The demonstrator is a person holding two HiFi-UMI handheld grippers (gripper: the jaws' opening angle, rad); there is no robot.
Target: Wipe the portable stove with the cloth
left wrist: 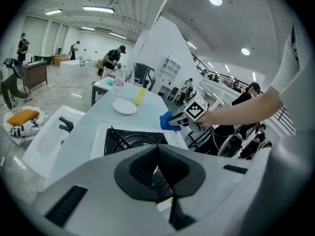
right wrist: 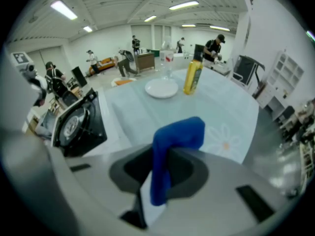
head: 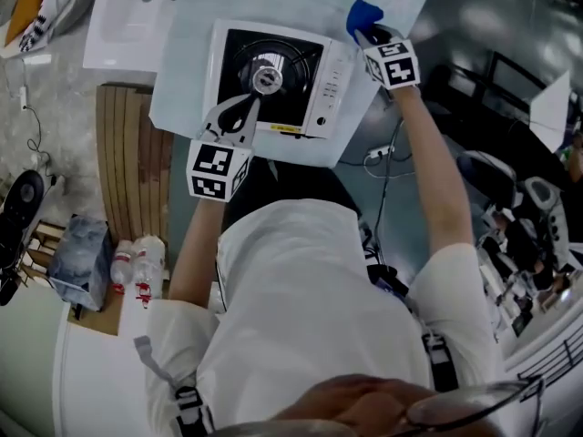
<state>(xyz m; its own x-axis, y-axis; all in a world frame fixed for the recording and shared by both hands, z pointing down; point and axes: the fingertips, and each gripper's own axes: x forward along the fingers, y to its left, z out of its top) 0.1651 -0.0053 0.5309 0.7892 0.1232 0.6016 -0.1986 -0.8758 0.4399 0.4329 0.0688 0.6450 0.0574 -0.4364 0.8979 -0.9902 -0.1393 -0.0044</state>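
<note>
Blue cloth [right wrist: 167, 141] pinched in right gripper [head: 372, 35] beside portable stove [head: 319, 98], left gripper [left wrist: 157, 161] jaws pressed together, empty; next we bring cloth onto it.

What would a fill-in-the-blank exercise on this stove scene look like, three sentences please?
1. The right gripper is clamped on a ____ cloth.
2. The left gripper, above the portable stove, has its jaws ____, with nothing between them.
3. On the table, beside the white plate, stands a ____ bottle.

Missing words: blue; shut; yellow.
</note>
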